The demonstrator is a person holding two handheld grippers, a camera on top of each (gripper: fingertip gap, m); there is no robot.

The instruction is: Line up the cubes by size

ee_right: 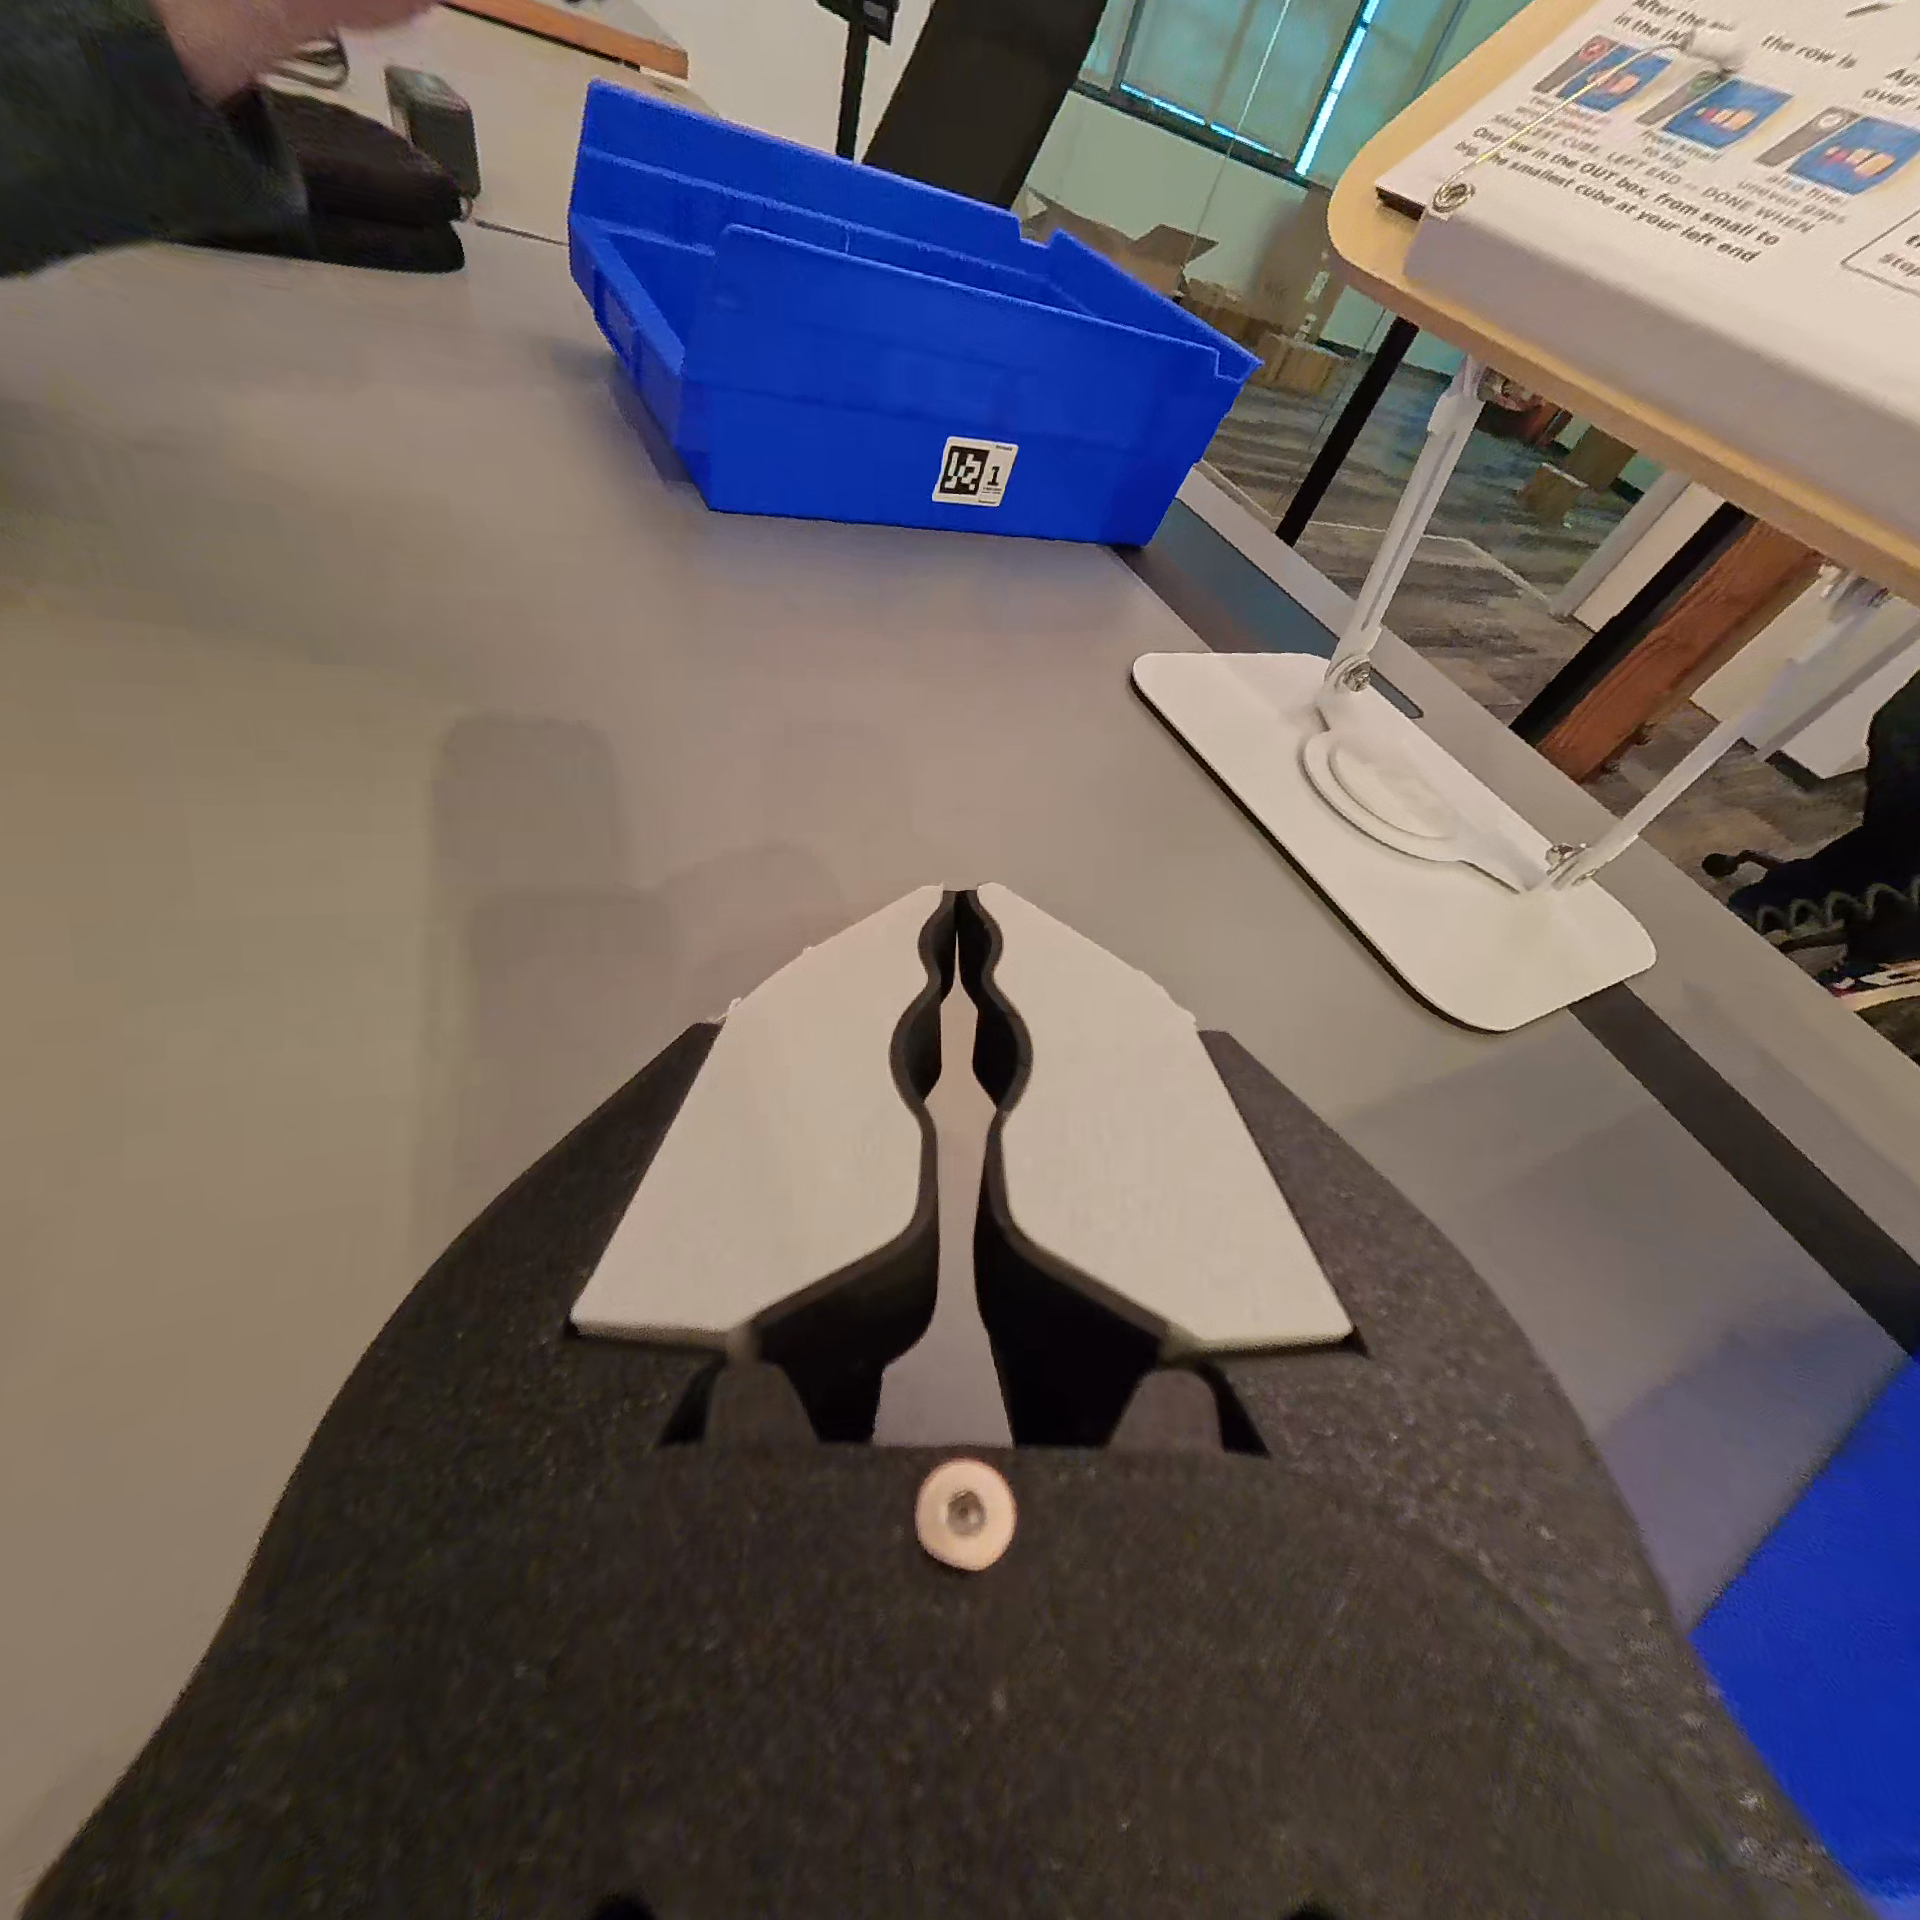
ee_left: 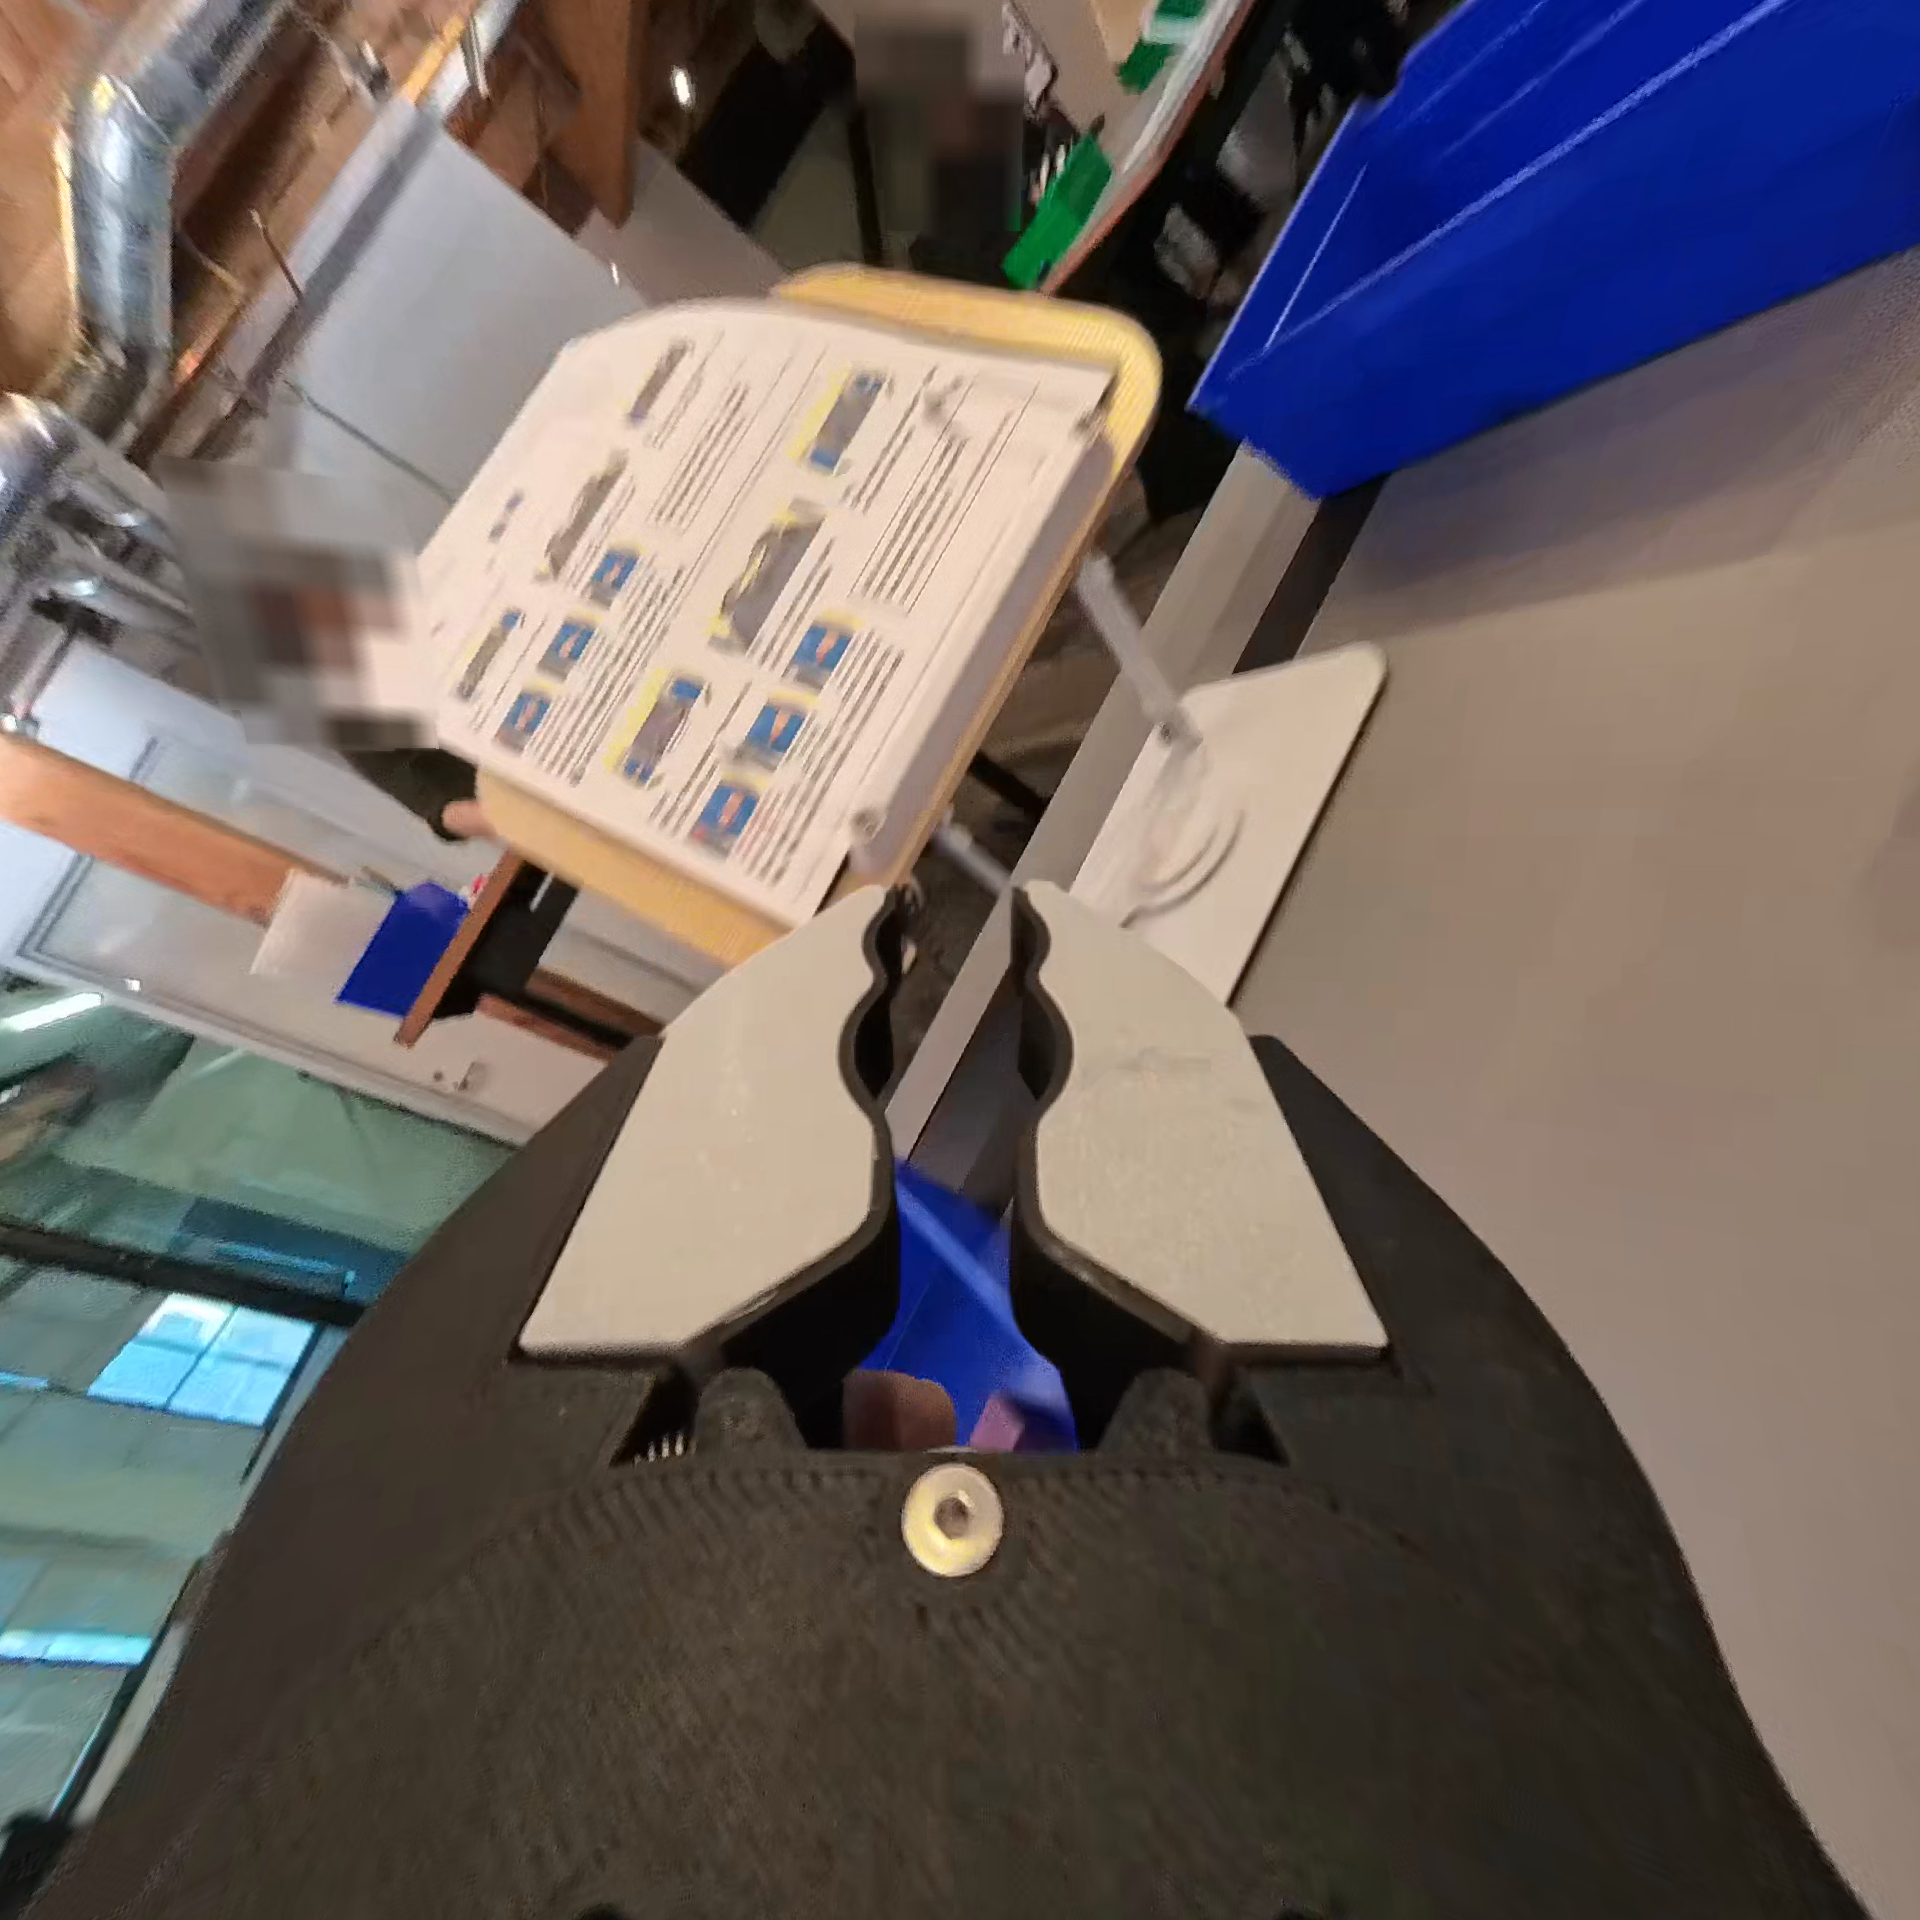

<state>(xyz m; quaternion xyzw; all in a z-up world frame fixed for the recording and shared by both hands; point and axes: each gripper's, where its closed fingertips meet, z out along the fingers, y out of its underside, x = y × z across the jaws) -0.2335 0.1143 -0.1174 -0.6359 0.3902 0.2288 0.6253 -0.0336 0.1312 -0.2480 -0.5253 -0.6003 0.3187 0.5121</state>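
Note:
No cube shows plainly in either view. My left gripper point(ee_left: 956, 904) is tilted over the table's far edge, its fingertips a little apart with nothing between them. Through the gap near its base I see a blue bin wall point(ee_left: 961, 1299) and a small purple shape point(ee_left: 1000, 1421), too small to identify. The left wrist view is blurred. My right gripper point(ee_right: 961, 894) is low over the grey table point(ee_right: 416, 623), its fingertips touching and nothing between them. A blue bin point(ee_right: 883, 343) with a square tag stands ahead of it.
A white stand base point(ee_right: 1392, 821) at the table's right edge carries a board with an instruction sheet point(ee_right: 1662, 208); it also shows in the left wrist view point(ee_left: 769, 582). Another blue bin edge point(ee_right: 1829, 1610) is at lower right. A person's sleeve point(ee_right: 125, 125) is at far left.

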